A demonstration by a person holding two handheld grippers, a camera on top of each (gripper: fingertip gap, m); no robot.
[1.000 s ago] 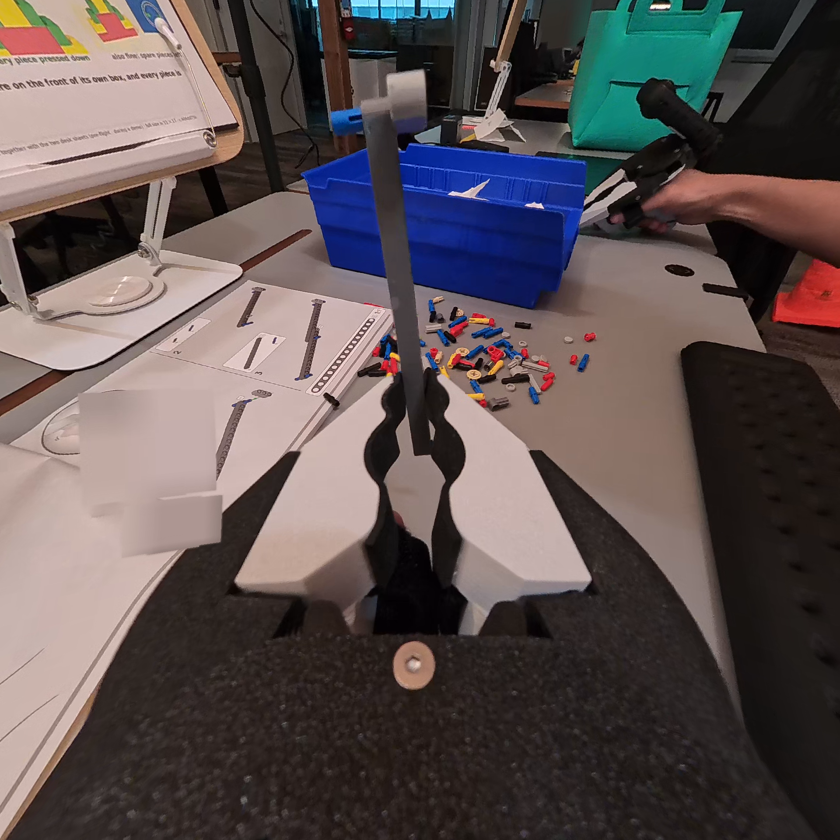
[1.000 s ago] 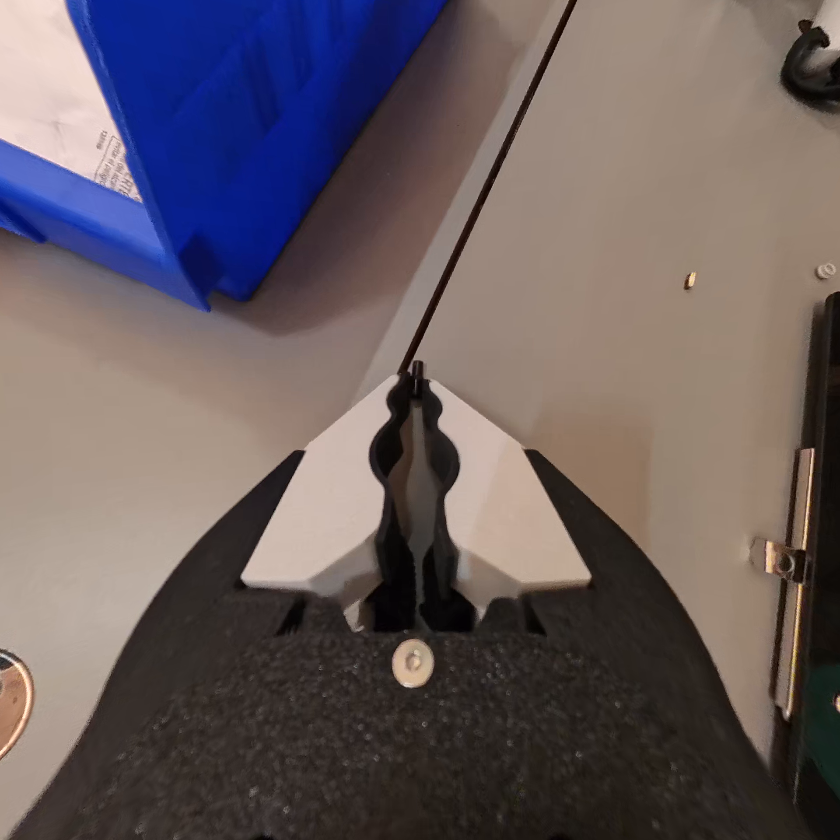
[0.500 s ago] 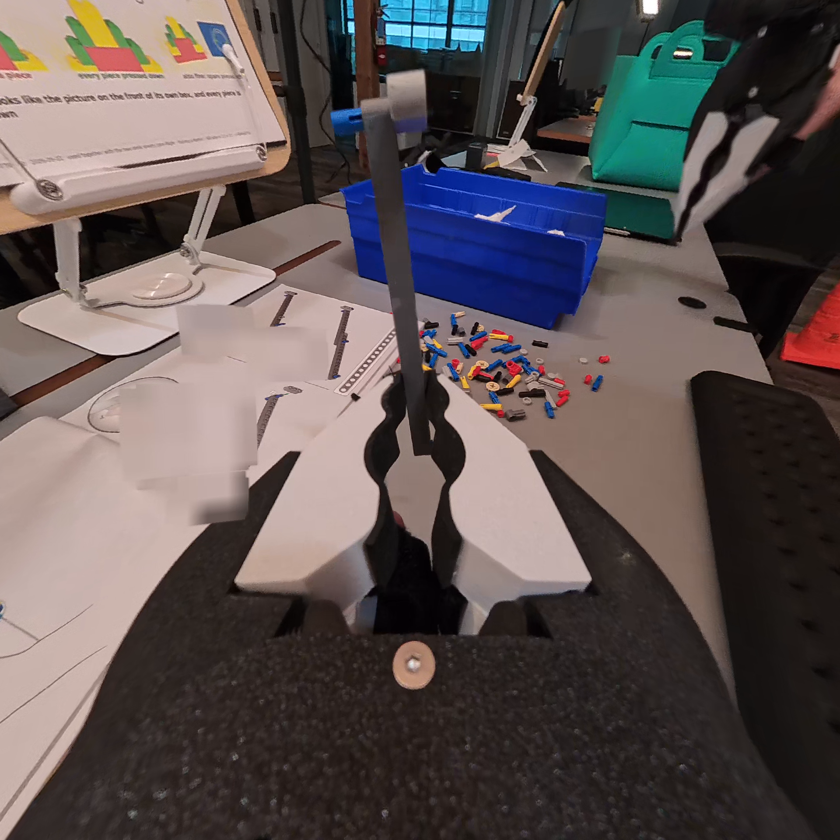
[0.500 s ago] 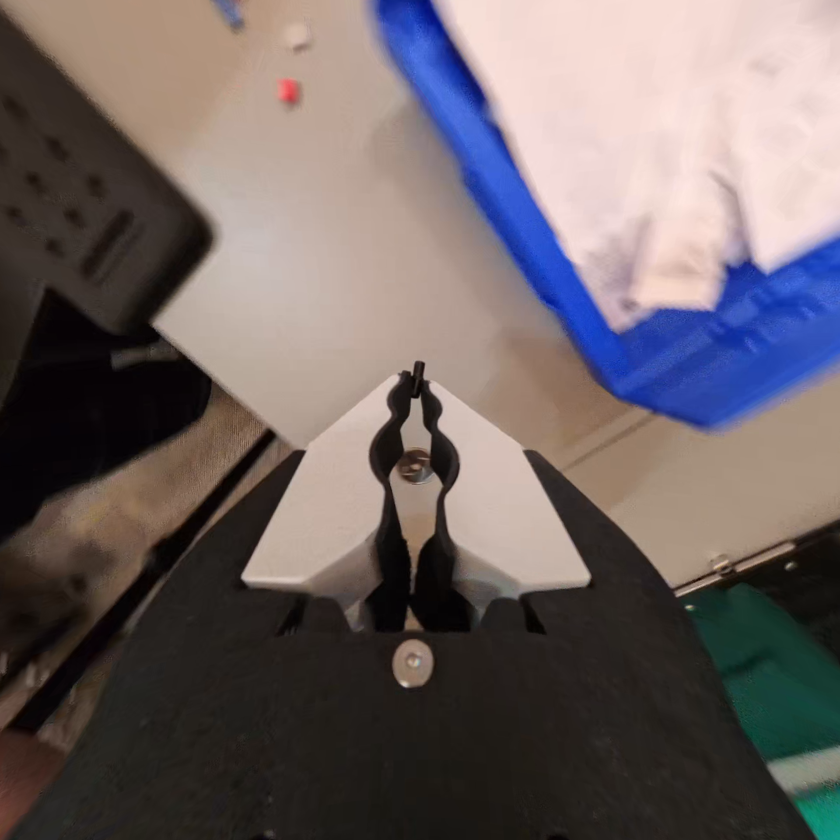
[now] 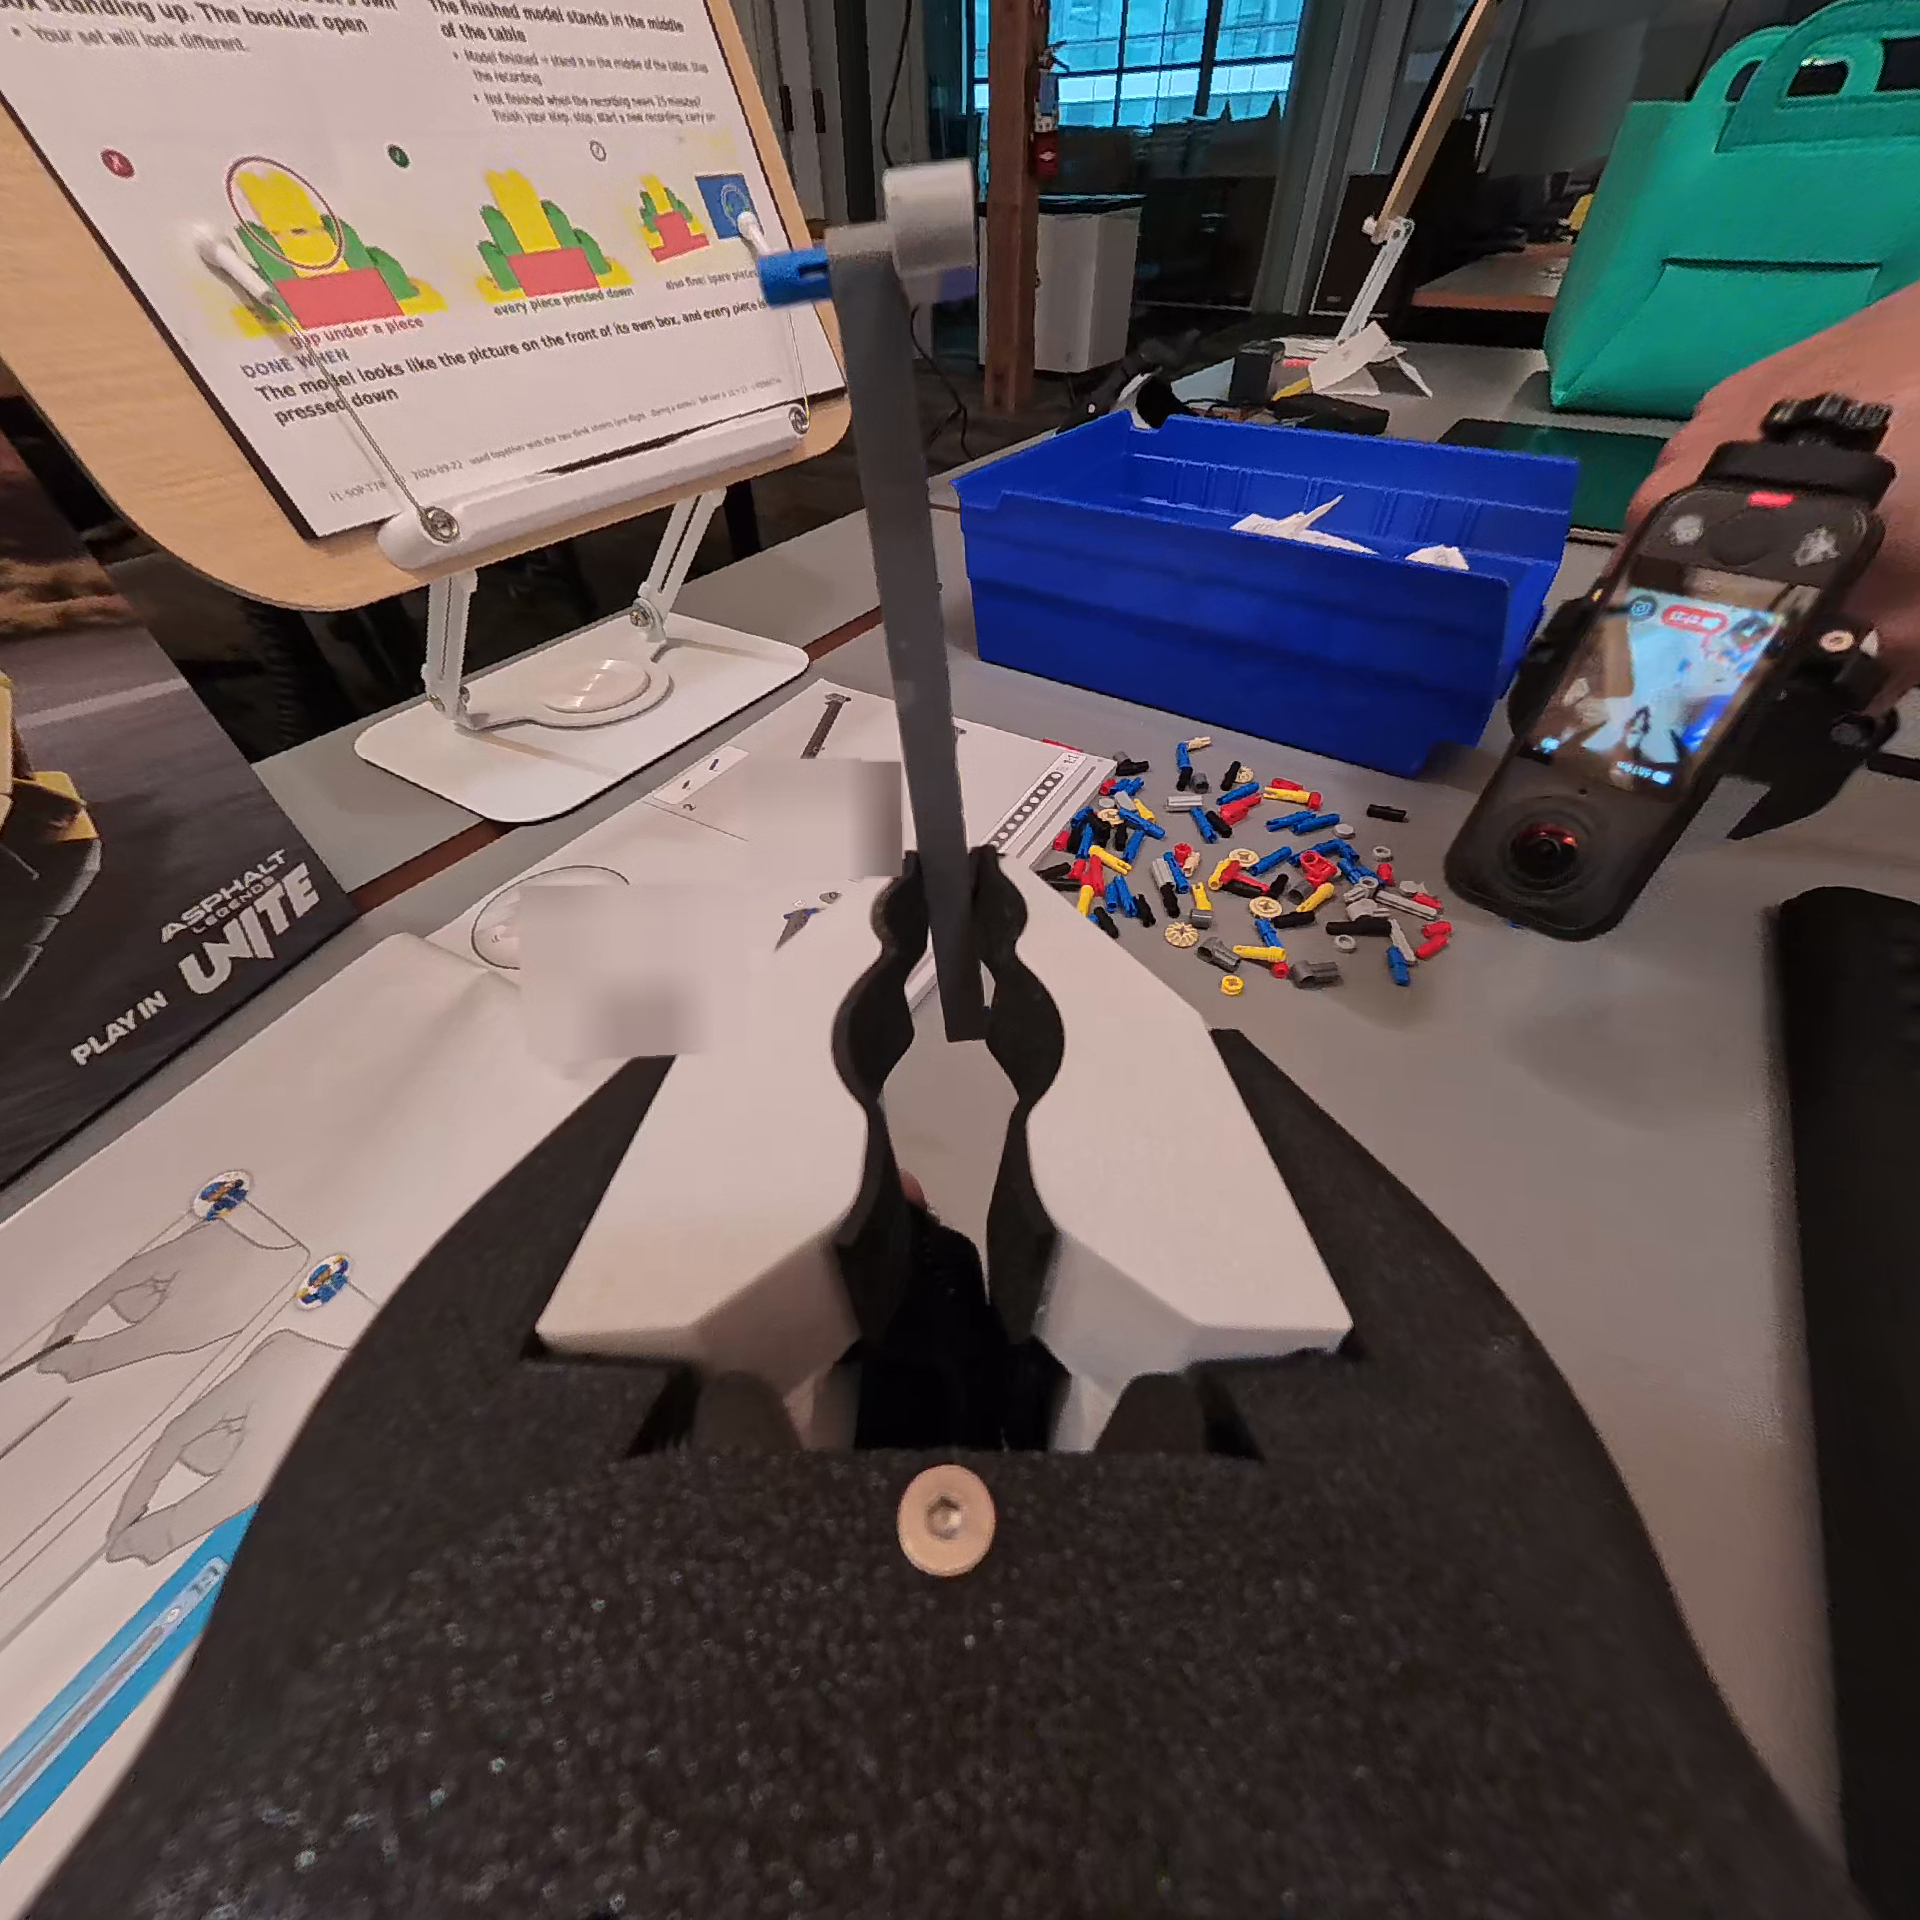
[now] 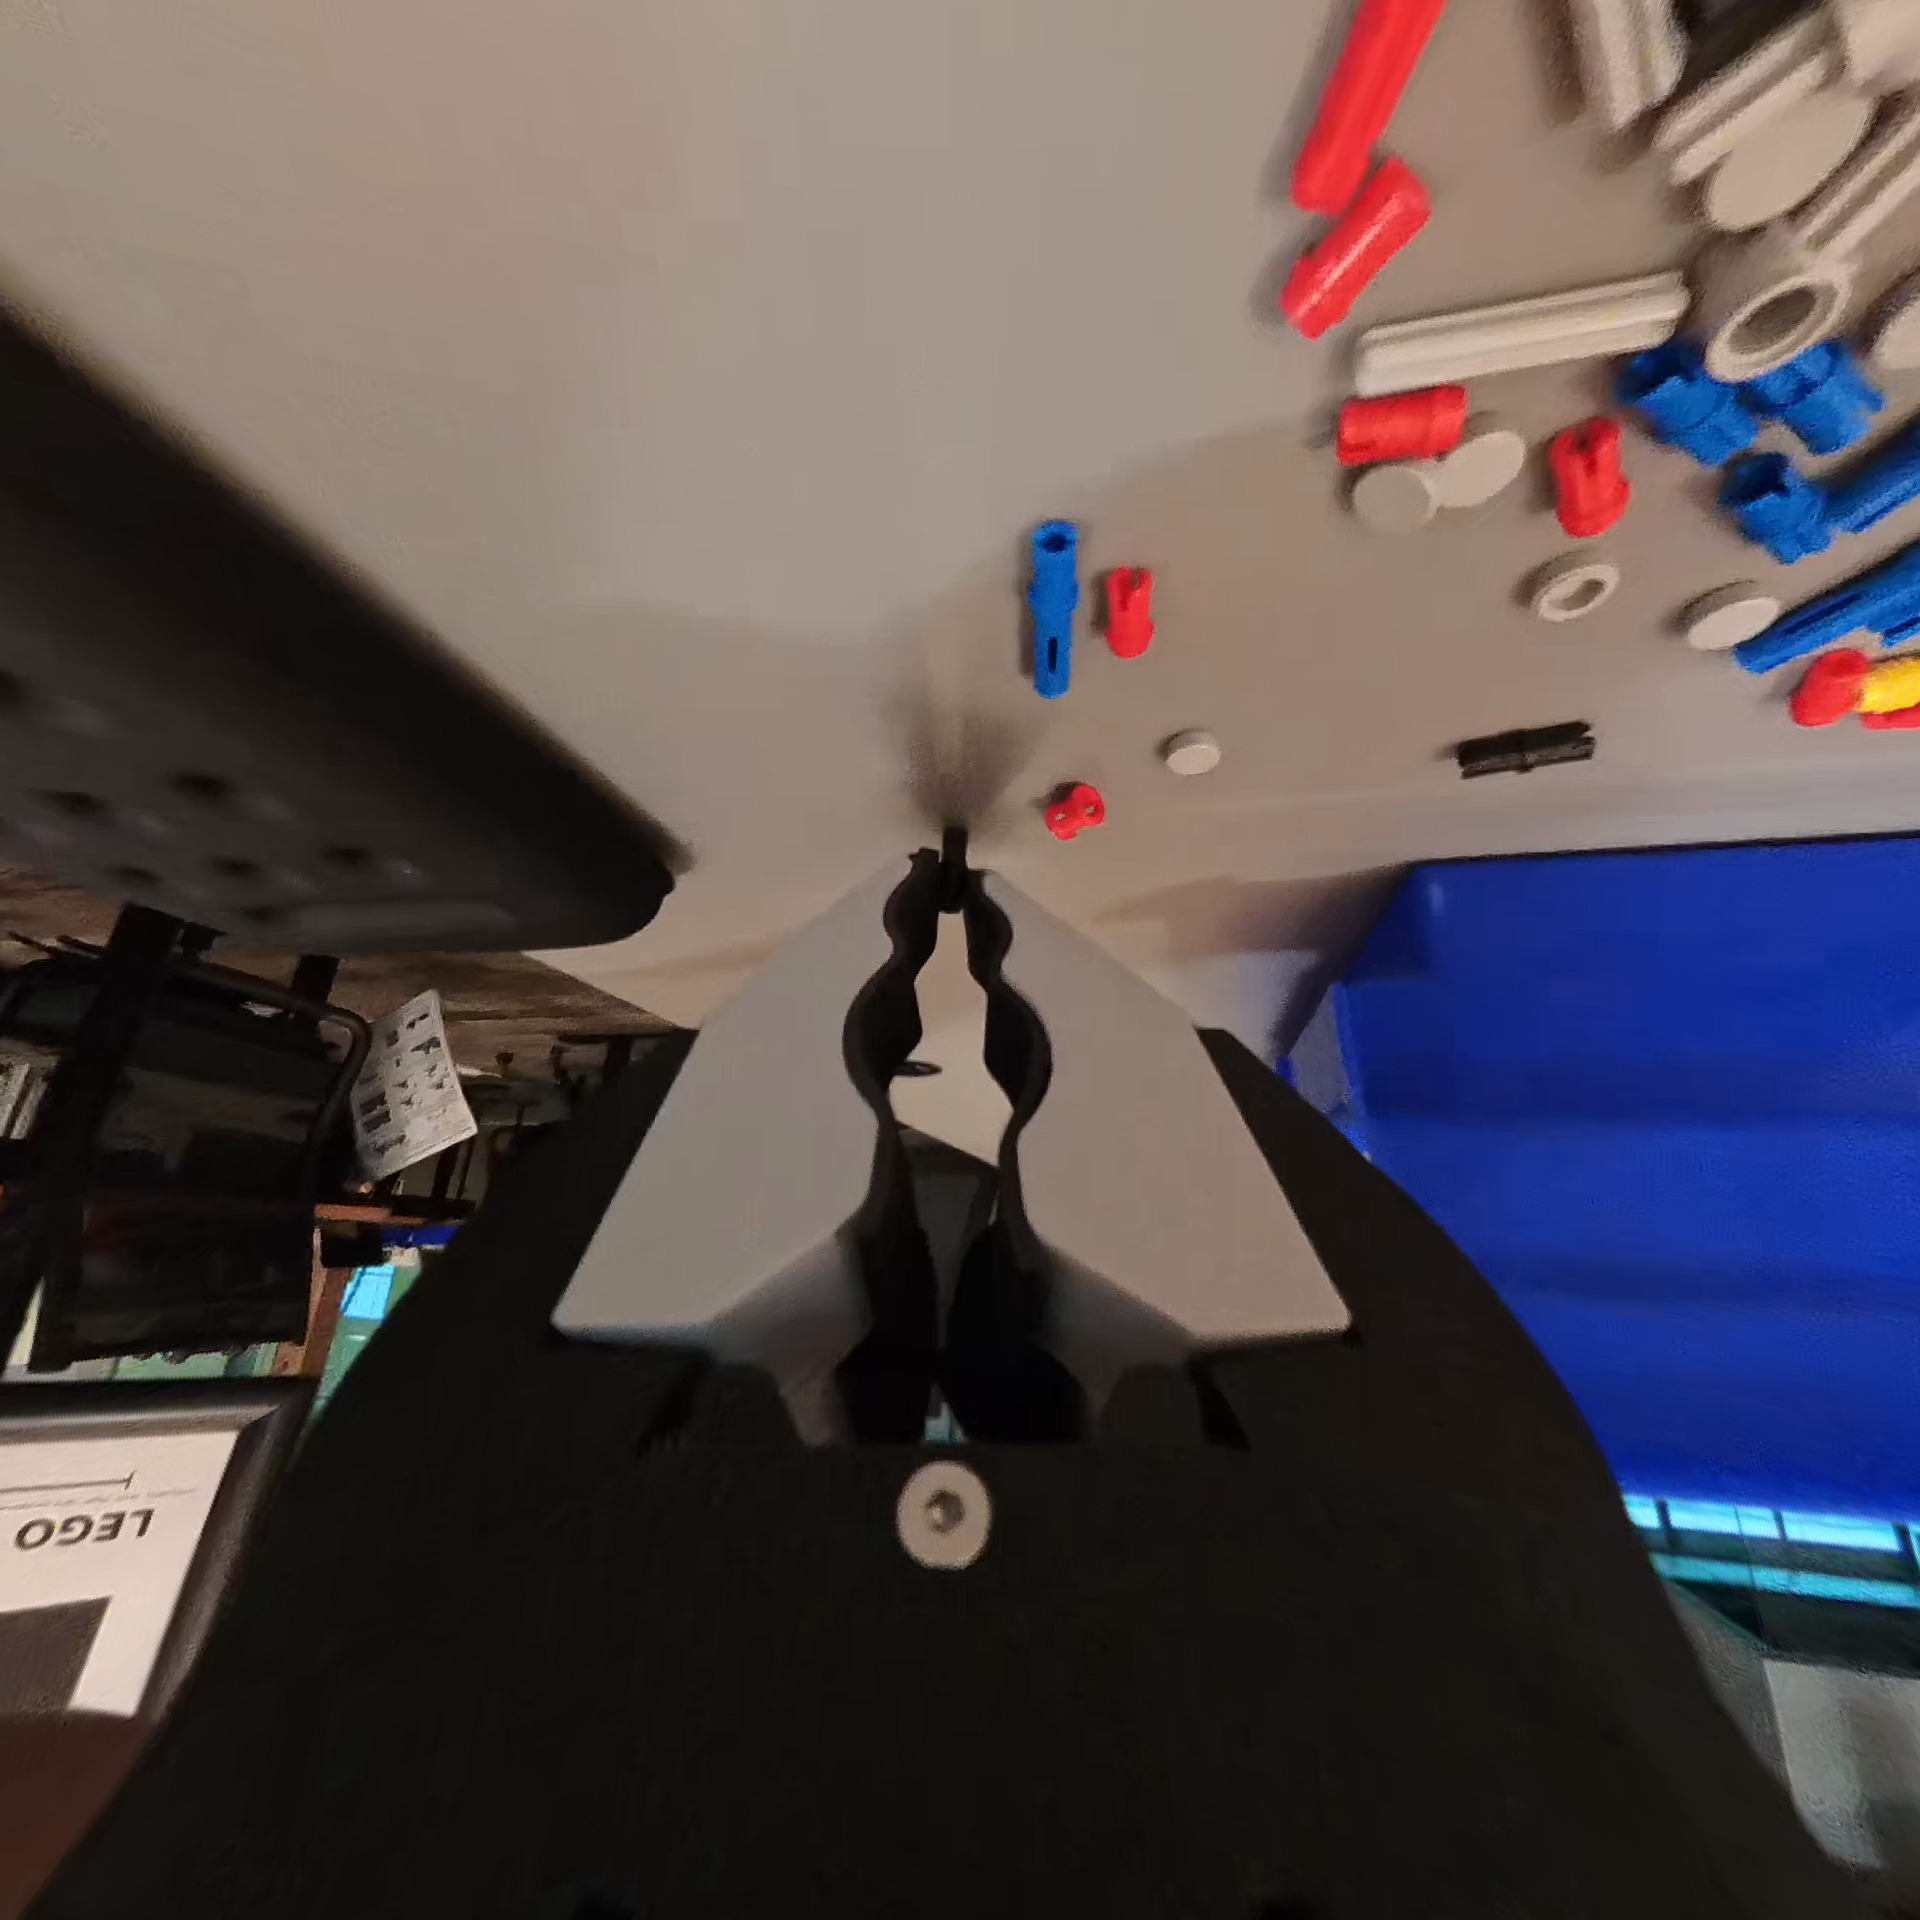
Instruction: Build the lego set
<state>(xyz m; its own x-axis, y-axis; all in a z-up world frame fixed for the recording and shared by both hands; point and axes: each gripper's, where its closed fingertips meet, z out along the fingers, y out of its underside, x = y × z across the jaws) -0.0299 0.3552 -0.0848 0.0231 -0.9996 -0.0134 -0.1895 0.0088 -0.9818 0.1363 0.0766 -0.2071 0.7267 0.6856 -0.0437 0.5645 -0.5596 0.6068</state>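
Observation:
My left gripper [image 5: 943,883] is shut on a long dark grey beam [image 5: 902,582] and holds it upright above the table. A blue pin [image 5: 792,276] and a light grey round piece [image 5: 931,218] sit at the beam's top end. My right gripper [image 6: 948,864] is shut on a small black pin [image 6: 952,844] at its tips, turned upside down and close above the table. Its camera end [image 5: 1673,686] shows at the right of the left wrist view, held by a hand. A pile of small loose pieces [image 5: 1236,862] lies on the table, and it also shows in the right wrist view [image 6: 1621,395].
A blue bin [image 5: 1247,603] stands behind the pile. An open instruction booklet [image 5: 343,1049] lies at the left, with a sheet on a stand [image 5: 416,260] behind it. A black mat [image 5: 1860,1247] lies along the right edge. A green bag [image 5: 1745,208] stands at the far right. My hands' fingertips stand some 35 centimeters from each other.
My right gripper has swung from near the bin, rolled over, and come down close to the loose pieces, still holding the black pin. My left gripper has shifted slightly with the beam.

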